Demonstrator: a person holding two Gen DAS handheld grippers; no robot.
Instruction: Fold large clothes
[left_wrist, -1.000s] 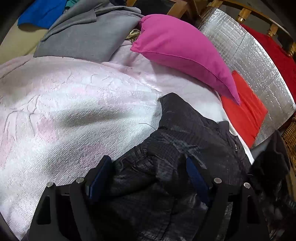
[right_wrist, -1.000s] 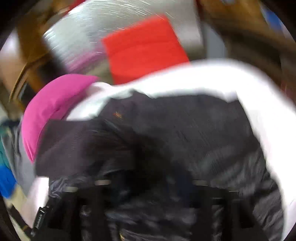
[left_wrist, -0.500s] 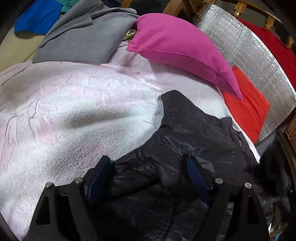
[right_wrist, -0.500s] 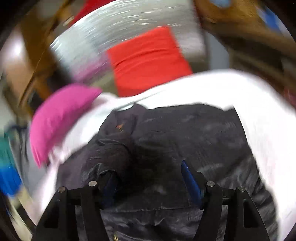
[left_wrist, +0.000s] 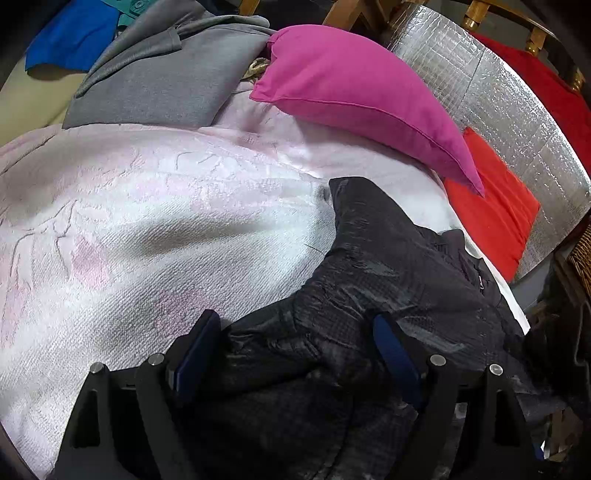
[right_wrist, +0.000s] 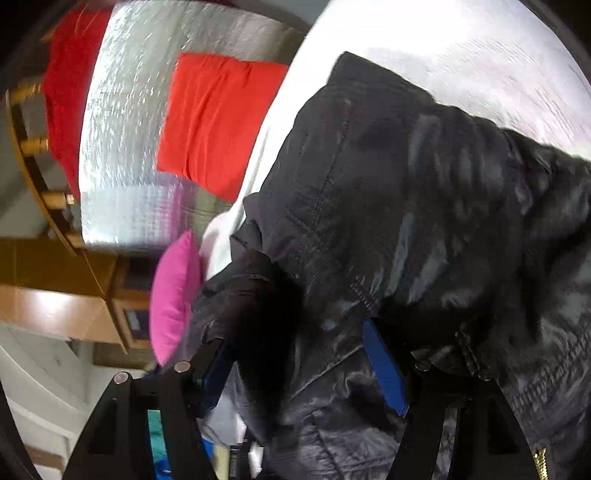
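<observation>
A pale pink-white textured blanket (left_wrist: 155, 221) covers the surface, with a silver quilted foil panel (left_wrist: 491, 96) standing beyond it. In the left wrist view, the left gripper (left_wrist: 295, 350) has its blue-padded fingers spread wide, and crumpled folds of the black jacket (left_wrist: 399, 266) fill the gap between them; the pads are not pressed onto the cloth. The jacket runs forward and to the right of the gripper, lying on the blanket. Farther ahead, a magenta pillow (left_wrist: 354, 96) rests on the blanket, and to its right a red cushion (left_wrist: 491, 214) leans against the foil panel. Ahead and to the left lie a grey garment (left_wrist: 159, 85) and, beyond it, a blue cloth (left_wrist: 74, 37).

In the right wrist view, which is tilted and somewhat blurred, the right gripper (right_wrist: 299, 362) also has its fingers well apart, with dark jacket fabric (right_wrist: 406, 192) bunched between them and spreading ahead and to the right. Whether the left finger touches the cloth cannot be told. A gold zipper (right_wrist: 539, 458) shows low on the right. To the left of the gripper is the magenta pillow (right_wrist: 173, 295); ahead and to the left are the red cushion (right_wrist: 214, 122) and foil panel (right_wrist: 122, 129), edged by a wooden frame (right_wrist: 33, 147).
</observation>
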